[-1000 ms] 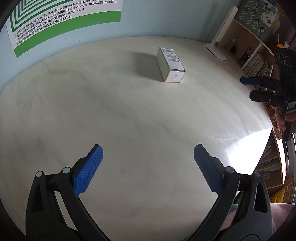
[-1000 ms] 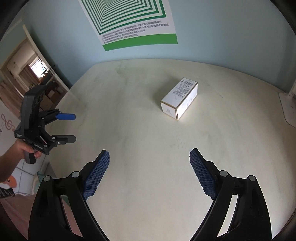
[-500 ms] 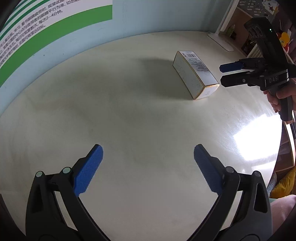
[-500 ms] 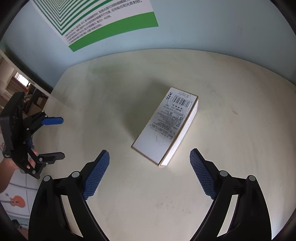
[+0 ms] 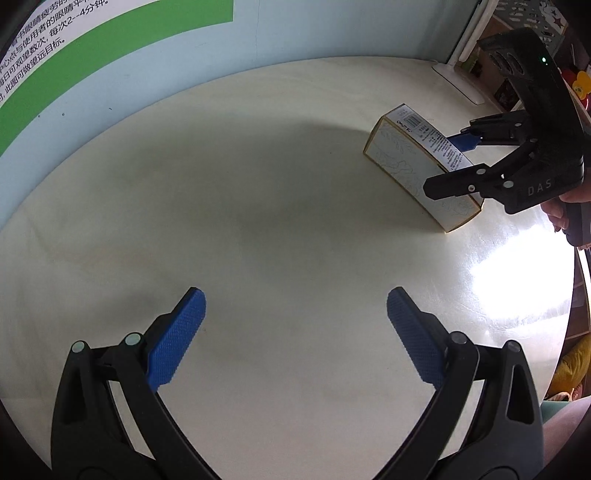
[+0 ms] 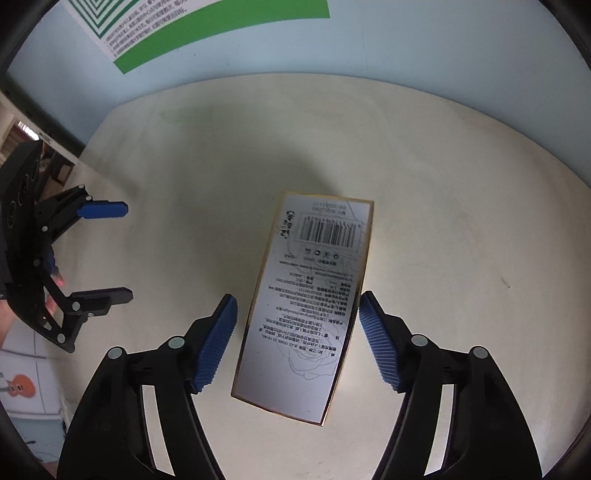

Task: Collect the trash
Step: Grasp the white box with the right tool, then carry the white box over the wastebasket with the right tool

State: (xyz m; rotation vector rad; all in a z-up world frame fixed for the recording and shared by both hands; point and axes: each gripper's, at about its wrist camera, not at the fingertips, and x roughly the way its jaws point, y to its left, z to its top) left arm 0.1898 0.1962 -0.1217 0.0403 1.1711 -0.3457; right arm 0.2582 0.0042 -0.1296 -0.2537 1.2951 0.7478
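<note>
A white cardboard box [image 6: 314,295] with a gold edge and a barcode lies flat on the cream table [image 6: 461,184]. My right gripper [image 6: 297,343] is open with one blue pad on each side of the box's near half, small gaps showing on both sides. In the left wrist view the box [image 5: 413,166] sits at the far right with the right gripper [image 5: 452,162] astride it. My left gripper [image 5: 295,332] is open and empty over bare table, well to the left of the box. It also shows in the right wrist view [image 6: 110,251].
A light blue wall with a green and white poster [image 6: 207,29] backs the table. A white lamp base [image 5: 461,81] and a bookshelf [image 5: 517,44] stand at the table's far right corner. Sun glare [image 5: 517,280] lies on the right side of the table.
My right gripper has moved forward and down until its fingers straddle the box, and the jaws have narrowed. My left gripper has come closer to the wall and stays open.
</note>
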